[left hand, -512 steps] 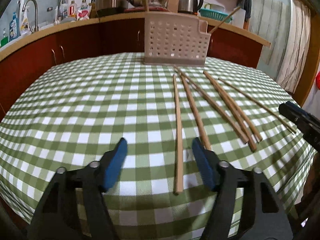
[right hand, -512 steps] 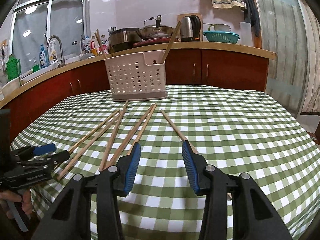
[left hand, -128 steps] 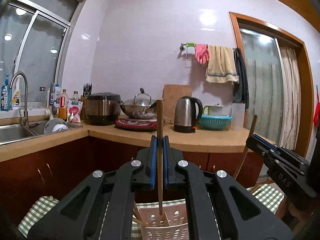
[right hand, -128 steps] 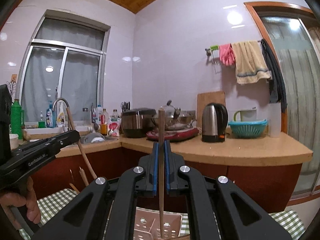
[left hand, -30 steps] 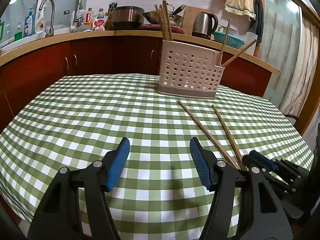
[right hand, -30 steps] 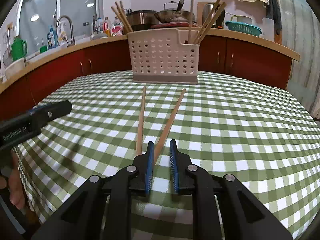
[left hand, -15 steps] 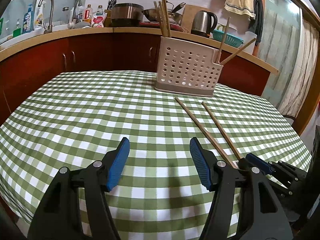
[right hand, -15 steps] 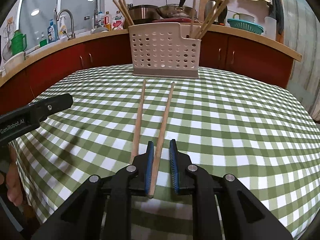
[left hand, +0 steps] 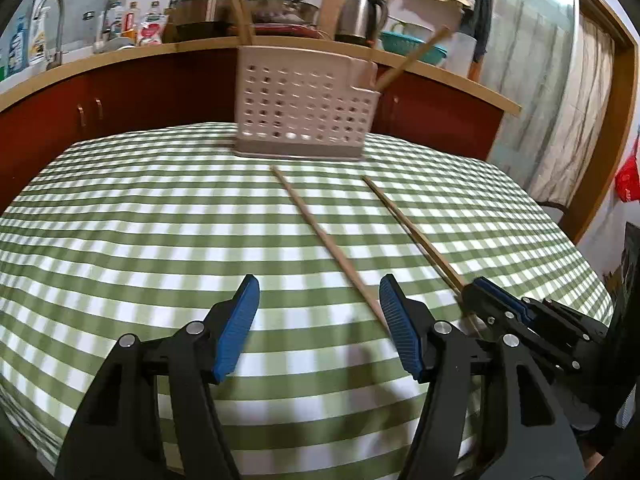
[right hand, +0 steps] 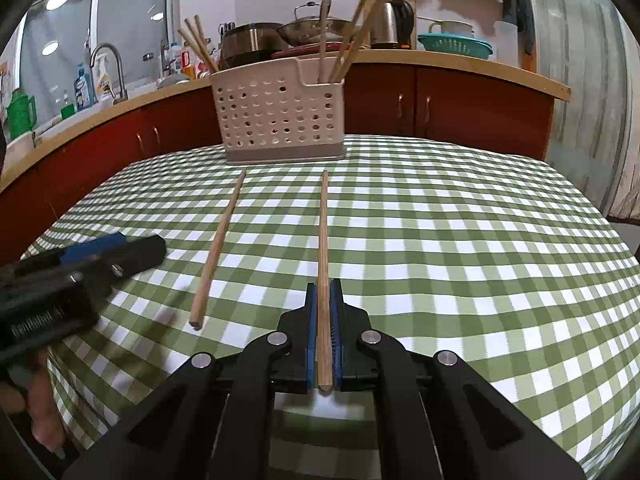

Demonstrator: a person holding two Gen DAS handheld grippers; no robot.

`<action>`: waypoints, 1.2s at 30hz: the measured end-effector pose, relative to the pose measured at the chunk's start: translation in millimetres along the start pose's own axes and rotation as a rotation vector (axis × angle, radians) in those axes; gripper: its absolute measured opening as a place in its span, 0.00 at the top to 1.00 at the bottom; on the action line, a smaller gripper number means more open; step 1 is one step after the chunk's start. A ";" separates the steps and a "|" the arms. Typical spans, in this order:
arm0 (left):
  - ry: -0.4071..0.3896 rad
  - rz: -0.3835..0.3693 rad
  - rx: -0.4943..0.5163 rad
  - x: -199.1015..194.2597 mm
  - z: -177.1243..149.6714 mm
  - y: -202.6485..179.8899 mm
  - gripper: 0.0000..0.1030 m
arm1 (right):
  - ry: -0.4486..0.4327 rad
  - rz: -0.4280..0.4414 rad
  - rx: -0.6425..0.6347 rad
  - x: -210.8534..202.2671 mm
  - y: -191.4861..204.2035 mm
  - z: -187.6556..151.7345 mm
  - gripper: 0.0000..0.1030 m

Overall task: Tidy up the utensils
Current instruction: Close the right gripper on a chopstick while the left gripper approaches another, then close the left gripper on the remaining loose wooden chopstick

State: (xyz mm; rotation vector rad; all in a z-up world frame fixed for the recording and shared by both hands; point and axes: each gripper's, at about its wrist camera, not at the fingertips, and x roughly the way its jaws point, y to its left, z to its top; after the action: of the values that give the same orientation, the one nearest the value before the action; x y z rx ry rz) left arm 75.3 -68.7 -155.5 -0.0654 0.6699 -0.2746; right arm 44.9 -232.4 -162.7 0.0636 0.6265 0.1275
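Observation:
Two wooden chopsticks lie on the green checked tablecloth in front of a perforated white utensil holder (left hand: 306,108) that has several chopsticks standing in it. My right gripper (right hand: 324,300) is shut on the near end of the right chopstick (right hand: 323,232); in the left wrist view that gripper (left hand: 486,290) shows at the right, on the same chopstick (left hand: 412,230). My left gripper (left hand: 318,308) is open and empty, with the other chopstick (left hand: 324,240) running toward its right finger. In the right wrist view this loose chopstick (right hand: 218,248) lies beside the left gripper (right hand: 116,250).
The holder (right hand: 280,116) stands at the table's far edge. Behind it a red-brown kitchen counter (right hand: 460,68) carries a kettle, pots and a sink tap. The table edge (left hand: 560,240) drops off at the right.
My right gripper has closed fully on the chopstick's near end. My left gripper has moved forward and right, closer to the loose chopstick.

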 end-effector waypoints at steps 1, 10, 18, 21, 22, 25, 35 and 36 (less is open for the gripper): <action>0.004 -0.006 0.003 2.3 -0.9 -4.2 0.41 | -0.003 0.002 0.005 -0.5 -2.7 0.0 0.93; 0.056 -0.005 0.066 26.0 -14.1 -26.9 0.41 | -0.014 0.016 0.027 -3.2 -11.2 -0.4 0.93; 0.060 0.030 0.043 16.6 -17.3 0.3 0.52 | -0.017 0.023 0.019 -3.0 -8.5 0.3 0.93; 0.064 0.032 0.015 14.6 -15.4 10.1 0.57 | -0.014 0.025 0.016 -2.4 -6.9 0.3 0.93; 0.064 0.031 0.014 13.7 -15.2 11.9 0.58 | -0.015 0.025 0.012 -2.6 -5.7 0.3 0.93; 0.063 0.027 0.012 11.9 -15.1 14.5 0.64 | -0.016 0.024 0.002 -3.6 -3.3 0.9 0.93; 0.065 0.002 0.009 8.5 -18.0 21.8 0.90 | -0.010 0.020 -0.012 -3.1 0.2 -1.1 0.93; 0.063 0.000 0.010 7.7 -18.5 22.1 0.91 | -0.010 0.019 -0.011 -3.1 0.1 -1.5 0.93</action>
State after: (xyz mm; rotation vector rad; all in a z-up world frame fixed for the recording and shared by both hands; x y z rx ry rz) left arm 74.7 -49.0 -178.0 -0.0471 0.7312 -0.2814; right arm 41.5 -232.7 -162.1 0.0596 0.6151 0.1492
